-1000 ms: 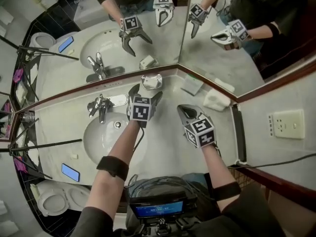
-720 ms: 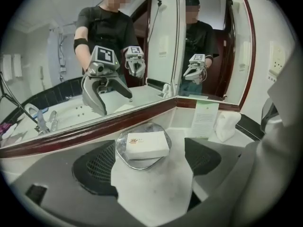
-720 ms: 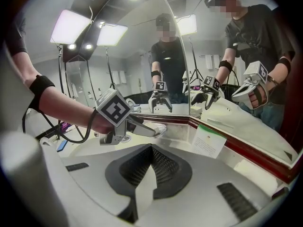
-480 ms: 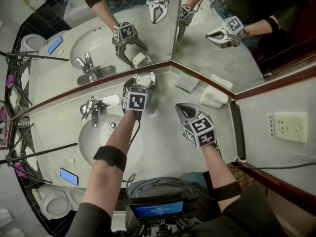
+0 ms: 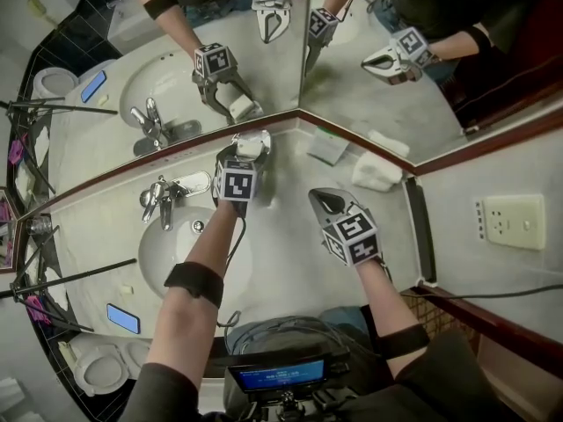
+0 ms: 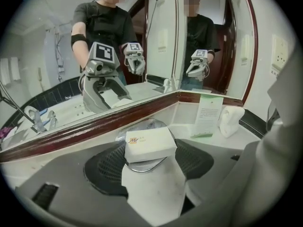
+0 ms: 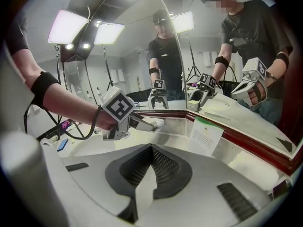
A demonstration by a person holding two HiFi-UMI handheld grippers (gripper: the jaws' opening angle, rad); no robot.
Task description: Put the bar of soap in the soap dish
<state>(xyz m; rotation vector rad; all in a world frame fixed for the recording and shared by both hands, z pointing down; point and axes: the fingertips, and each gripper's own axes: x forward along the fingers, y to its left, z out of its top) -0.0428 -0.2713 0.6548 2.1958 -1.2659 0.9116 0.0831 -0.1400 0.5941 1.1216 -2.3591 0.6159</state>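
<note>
Right gripper (image 7: 150, 147), nearest, well right of soap dish (image 6: 142, 165): shut, empty. Left gripper (image 6: 150, 151) at dish: jaws just been closing, now pinching bar of soap (image 6: 150, 144), a white boxy carton w/ small logo, flat atop the shiny rounded metal. Judged: bar on dish, release left; beyond dish, paper card (image 6: 207, 115), white cloth (image 6: 232, 120), mirror (image 6: 57, 56).

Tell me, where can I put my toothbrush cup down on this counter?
Bare counter lies between the sink basin and the right gripper, and again on the near side of the folded towel. The back corner is crowded: soap dish, bar of soap, card and folded towel are close together.
</note>
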